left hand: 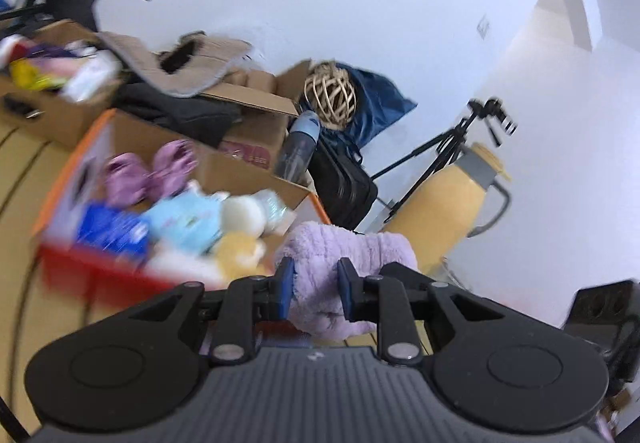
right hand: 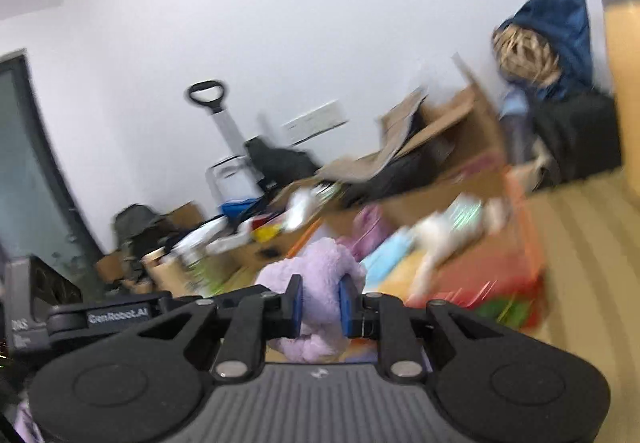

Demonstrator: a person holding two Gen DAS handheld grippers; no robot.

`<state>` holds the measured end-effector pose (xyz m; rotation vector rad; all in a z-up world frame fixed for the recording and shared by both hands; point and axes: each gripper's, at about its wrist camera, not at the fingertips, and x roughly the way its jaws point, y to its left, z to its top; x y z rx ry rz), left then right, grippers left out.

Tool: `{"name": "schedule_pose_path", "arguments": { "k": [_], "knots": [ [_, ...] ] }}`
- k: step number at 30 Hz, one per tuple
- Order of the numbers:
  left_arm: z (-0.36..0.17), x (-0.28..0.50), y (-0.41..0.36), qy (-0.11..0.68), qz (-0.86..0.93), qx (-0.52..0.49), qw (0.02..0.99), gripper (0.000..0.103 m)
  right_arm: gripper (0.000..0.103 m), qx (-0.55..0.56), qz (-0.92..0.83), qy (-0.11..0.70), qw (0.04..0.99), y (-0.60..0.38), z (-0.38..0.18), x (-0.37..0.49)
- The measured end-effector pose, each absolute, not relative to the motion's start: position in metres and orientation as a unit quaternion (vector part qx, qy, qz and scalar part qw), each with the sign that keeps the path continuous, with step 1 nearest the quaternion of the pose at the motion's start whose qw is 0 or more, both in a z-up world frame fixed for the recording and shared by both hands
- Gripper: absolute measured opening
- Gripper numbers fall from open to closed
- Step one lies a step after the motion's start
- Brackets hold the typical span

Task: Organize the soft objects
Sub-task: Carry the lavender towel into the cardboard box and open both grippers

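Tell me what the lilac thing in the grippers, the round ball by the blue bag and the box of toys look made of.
Lilac thing: fluffy plush fabric, matte, with a tufted pile. Ball: woven rattan or cane, pale tan open strips. Box: brown corrugated cardboard, dull, with an orange printed edge.

Each fisheye camera sits just behind its own gripper's jaws, looking slightly downward along them. Both views share the open cardboard box with orange-red sides [left hand: 256,179] [right hand: 524,243], close ahead, and the woven rattan ball [left hand: 330,97] [right hand: 524,55] by the white wall.
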<state>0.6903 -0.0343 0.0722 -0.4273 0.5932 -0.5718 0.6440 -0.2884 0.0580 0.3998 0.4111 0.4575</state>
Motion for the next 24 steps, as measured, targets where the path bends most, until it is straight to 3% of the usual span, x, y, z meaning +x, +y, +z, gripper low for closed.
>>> {"name": "schedule_pose_path", "arguments": {
  "k": [8, 14, 20, 22, 24],
  "knots": [
    [0.027, 0.821, -0.119, 0.383, -0.218, -0.175, 0.88, 0.023, 0.017, 0.055, 0.118, 0.283, 0.95, -0.309, 0.062, 0.786],
    [0.029, 0.823, -0.111, 0.37, -0.214, -0.145, 0.893, 0.027, 0.017, -0.039, 0.085, 0.332, 0.939, -0.291, 0.017, 0.839],
    [0.05, 0.807, -0.105, 0.357, -0.211, -0.116, 0.903, 0.028, 0.019, -0.046, 0.099, 0.351, 0.93, -0.279, 0.002, 0.848],
    [0.058, 0.801, -0.1, 0.362, -0.207, -0.109, 0.902, 0.028, 0.024, -0.06, 0.097, 0.352, 0.929, -0.275, 0.001, 0.849],
    [0.072, 0.787, -0.093, 0.357, -0.203, -0.095, 0.907, 0.033, 0.04, -0.049, 0.091, 0.361, 0.927, -0.278, 0.011, 0.843]
  ]
}}
